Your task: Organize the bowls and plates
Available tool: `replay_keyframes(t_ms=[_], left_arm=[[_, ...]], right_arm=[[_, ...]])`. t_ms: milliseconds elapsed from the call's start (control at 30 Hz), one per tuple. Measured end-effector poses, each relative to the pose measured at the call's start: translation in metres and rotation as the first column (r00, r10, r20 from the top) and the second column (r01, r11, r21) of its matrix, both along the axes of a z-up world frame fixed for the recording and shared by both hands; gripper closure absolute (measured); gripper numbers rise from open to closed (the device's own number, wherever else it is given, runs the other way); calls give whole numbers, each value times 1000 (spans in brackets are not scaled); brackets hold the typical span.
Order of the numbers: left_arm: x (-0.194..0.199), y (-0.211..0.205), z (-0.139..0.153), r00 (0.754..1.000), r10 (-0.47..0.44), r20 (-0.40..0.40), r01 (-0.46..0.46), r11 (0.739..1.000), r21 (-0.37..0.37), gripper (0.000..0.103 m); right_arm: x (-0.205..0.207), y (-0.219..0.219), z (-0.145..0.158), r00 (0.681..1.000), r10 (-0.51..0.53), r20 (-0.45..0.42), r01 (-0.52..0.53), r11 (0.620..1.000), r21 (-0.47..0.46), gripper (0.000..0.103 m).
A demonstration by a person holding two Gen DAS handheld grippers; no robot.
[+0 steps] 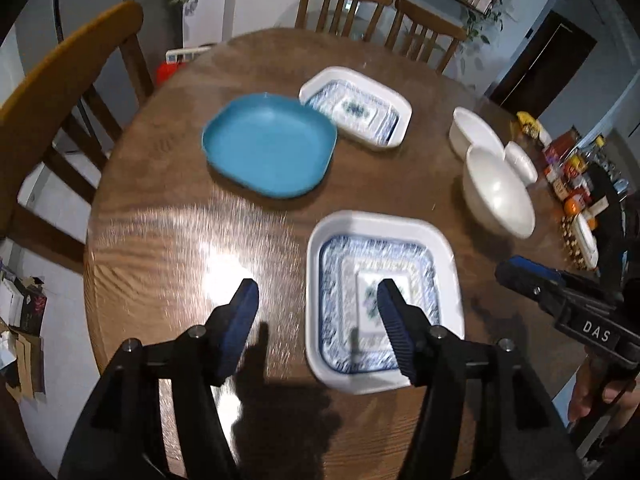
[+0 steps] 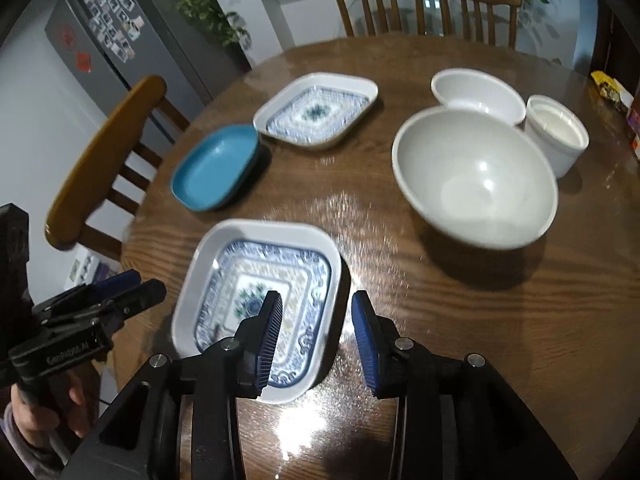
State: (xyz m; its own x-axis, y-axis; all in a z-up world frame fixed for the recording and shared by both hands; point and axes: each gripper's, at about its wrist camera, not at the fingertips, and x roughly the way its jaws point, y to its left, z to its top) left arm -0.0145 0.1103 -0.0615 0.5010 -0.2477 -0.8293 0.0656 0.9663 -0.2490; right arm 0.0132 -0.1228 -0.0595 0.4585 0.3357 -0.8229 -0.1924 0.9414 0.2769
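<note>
Both sets of tongs spread and pinching nothing: left tongs [image 1: 318, 292] above the near edge of the bench [image 1: 160, 232], one finger over bare wood and the other over the near patterned plate [image 1: 382, 296]; right tongs [image 2: 317, 304] with one finger over that same plate and the other over wood to its right. Plate lying flat close to the near edge, apparently resting free. Farther in, toward the left edge, a blue plate [image 1: 268, 144] touching or just overlapping a second patterned plate [image 1: 356, 106]; toward the right edge, a big white bowl [image 2: 476, 176], a shallower white bowl [image 2: 478, 94] behind it and a white cup [image 2: 556, 132] just beside both, packed tight. Likely next: picking up another dish for stacking. Risks from here: clipping the near plate's rim with a low finger and skidding it off the near edge on the glossy top; pinching the blue plate at the overlap and dragging its neighbour along; knocking the cup while reaching for a bowl; thick smooth rims slipping from a shallow bite; tongs colliding over the same plate.
</note>
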Motion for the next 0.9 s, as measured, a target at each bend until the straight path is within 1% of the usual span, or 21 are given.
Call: replay_keyframes(t_ms=[133,267,367,433,500,567,633,767,900], left_arm=[[17,-4,24,999,7,33,-7,1000,-2,42],[40,-11,54,997,-4,73,6,1000,-21,42],[65,-20,69,995,-7,97,8,1000,-8,41],[89,-24,74,996,1,90,0,1000,-9,41],[111,-28,73,997,3,76,-3,1000,-3,41],[135,-32,69,997,16,73,-19,999,34,40],[159,-34,60,998,23,52,-26,998,62,40],[208,-30,24,999,39,-37,-35,995,95,41],[241,-21,-7,994,61,-87,-49,990,131,42]], right_arm=[[9,-12,20,1000,-23,18,23,999,33,67],[23,-20,35,999,-42,30,41,998,51,67],[39,-22,44,998,-52,39,49,996,71,67],[56,-21,48,997,-63,41,59,995,86,67],[69,-20,48,997,-72,36,68,993,99,67],[88,-18,46,996,-84,24,80,990,118,67],[110,-16,38,995,-98,0,97,986,132,67],[145,-10,16,988,-145,-58,151,983,103,67],[177,-1,-10,980,-163,-113,173,982,79,67]])
